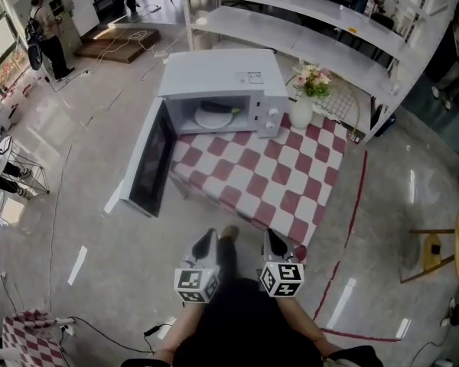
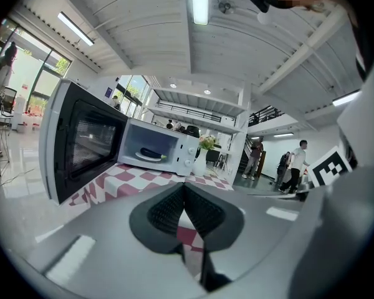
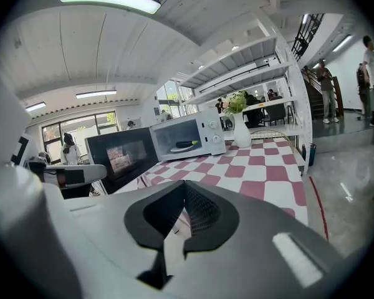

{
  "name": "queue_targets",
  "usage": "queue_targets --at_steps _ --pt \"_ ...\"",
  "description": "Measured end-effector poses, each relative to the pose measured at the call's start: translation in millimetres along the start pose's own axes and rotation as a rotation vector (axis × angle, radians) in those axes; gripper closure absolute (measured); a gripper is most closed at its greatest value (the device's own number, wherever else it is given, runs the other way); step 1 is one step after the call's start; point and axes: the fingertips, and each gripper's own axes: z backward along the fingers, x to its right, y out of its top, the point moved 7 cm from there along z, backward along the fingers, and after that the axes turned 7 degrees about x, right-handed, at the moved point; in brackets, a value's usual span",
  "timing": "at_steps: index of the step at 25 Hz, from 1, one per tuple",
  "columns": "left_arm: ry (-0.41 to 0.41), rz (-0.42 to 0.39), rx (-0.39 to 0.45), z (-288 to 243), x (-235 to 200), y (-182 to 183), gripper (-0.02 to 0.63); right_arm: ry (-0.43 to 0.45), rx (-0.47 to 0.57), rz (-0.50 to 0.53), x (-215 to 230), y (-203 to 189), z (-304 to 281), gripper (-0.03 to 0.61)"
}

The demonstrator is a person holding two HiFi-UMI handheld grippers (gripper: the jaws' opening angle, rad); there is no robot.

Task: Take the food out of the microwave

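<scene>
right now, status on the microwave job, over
Left gripper and right gripper: jaws shut, empty, short of the table. Eggplant on plate inside microwave, door wide open. Nothing blocks the opening; vase beside it.
</scene>
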Motion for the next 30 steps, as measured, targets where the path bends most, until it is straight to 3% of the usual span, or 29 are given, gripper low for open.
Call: queue_targets --at_steps 30 --pt "0.030 -0.018 -0.015 -99.3 -32.0 25.7 0.606 -0.021 0.019 -0.034 33.7 49.2 -90.0 0.577"
